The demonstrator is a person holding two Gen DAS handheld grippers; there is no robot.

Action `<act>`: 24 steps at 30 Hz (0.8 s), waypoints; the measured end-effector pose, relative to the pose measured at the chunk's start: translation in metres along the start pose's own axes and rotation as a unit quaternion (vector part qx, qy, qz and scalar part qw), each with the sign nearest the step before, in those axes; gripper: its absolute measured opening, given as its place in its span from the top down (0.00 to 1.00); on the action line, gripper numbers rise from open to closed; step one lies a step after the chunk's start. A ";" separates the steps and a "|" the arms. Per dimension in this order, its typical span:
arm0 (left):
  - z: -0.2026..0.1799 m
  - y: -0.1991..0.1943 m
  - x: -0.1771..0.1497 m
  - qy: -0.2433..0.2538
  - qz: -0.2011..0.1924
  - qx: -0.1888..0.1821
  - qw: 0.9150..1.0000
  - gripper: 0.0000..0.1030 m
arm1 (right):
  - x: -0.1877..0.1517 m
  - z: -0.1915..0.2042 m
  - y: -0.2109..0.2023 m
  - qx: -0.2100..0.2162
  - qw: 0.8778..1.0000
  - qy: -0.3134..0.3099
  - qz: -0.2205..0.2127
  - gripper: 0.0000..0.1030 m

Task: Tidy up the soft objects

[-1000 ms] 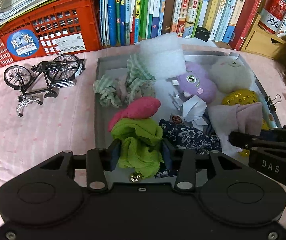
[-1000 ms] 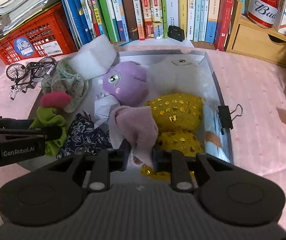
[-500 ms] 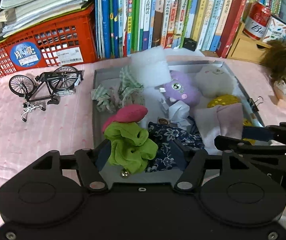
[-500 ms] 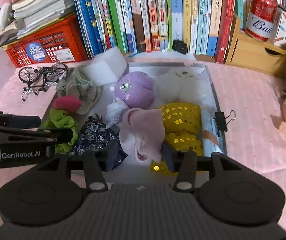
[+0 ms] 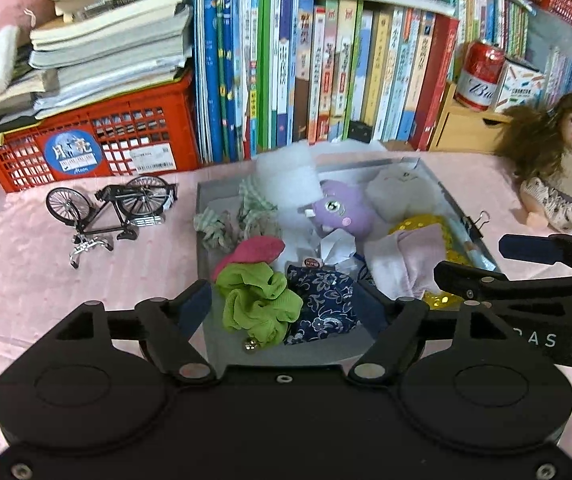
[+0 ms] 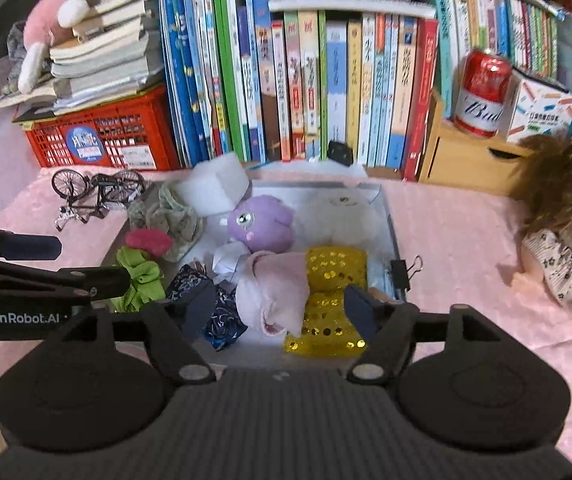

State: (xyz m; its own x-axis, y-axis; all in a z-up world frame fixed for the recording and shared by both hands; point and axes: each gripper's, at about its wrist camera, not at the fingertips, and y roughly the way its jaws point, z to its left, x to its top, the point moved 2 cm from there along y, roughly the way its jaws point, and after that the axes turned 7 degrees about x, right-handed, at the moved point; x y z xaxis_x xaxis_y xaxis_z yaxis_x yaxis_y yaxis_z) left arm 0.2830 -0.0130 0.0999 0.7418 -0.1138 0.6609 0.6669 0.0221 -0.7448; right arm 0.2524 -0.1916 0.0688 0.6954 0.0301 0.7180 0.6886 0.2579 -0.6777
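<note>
A grey tray (image 5: 202,224) (image 6: 390,236) holds soft things: a green cloth (image 5: 260,306) (image 6: 142,280), a pink piece (image 5: 254,252), a navy floral pouch (image 5: 321,304) (image 6: 214,312), a pale pink cloth (image 5: 409,264) (image 6: 274,292), a gold sequin pouch (image 6: 333,280), a purple plush (image 5: 341,210) (image 6: 262,222), a white plush (image 5: 401,192), a white foam block (image 5: 286,172) and a checked cloth (image 5: 238,216). My left gripper (image 5: 284,306) is open above the green cloth and navy pouch. My right gripper (image 6: 278,310) is open above the pale pink cloth.
A toy bicycle (image 5: 110,208) stands left of the tray on the pink cloth-covered table. A red crate (image 5: 86,144) and a row of books (image 5: 325,80) stand behind. A doll (image 5: 557,168) sits at the right. A binder clip (image 6: 403,272) is on the tray's right rim.
Both grippers have opened, letting go of the green cloth and the pale pink cloth, which now lie in the tray. Both grippers have pulled back and up.
</note>
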 end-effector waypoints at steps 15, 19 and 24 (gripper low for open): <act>0.008 -0.038 -0.009 -0.036 -0.093 0.014 0.995 0.09 | -0.004 -0.004 -0.036 -0.001 0.994 0.000 -0.105 0.00; 0.006 -0.042 -0.016 -0.033 -0.110 0.018 0.993 0.08 | -0.006 -0.005 -0.041 0.001 0.993 -0.001 -0.122 0.00; 0.004 -0.046 -0.025 -0.030 -0.112 0.017 0.993 0.07 | -0.014 -0.005 -0.046 0.000 0.991 -0.004 -0.133 0.00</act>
State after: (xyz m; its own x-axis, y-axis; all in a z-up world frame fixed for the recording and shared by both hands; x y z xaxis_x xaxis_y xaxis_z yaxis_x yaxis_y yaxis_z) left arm 0.2339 -0.0073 0.1176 0.5765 -0.0610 0.8148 0.8171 0.0359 -0.5754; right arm 0.2119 -0.2084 0.0895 0.4869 -0.0310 0.8729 0.8476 0.2579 -0.4637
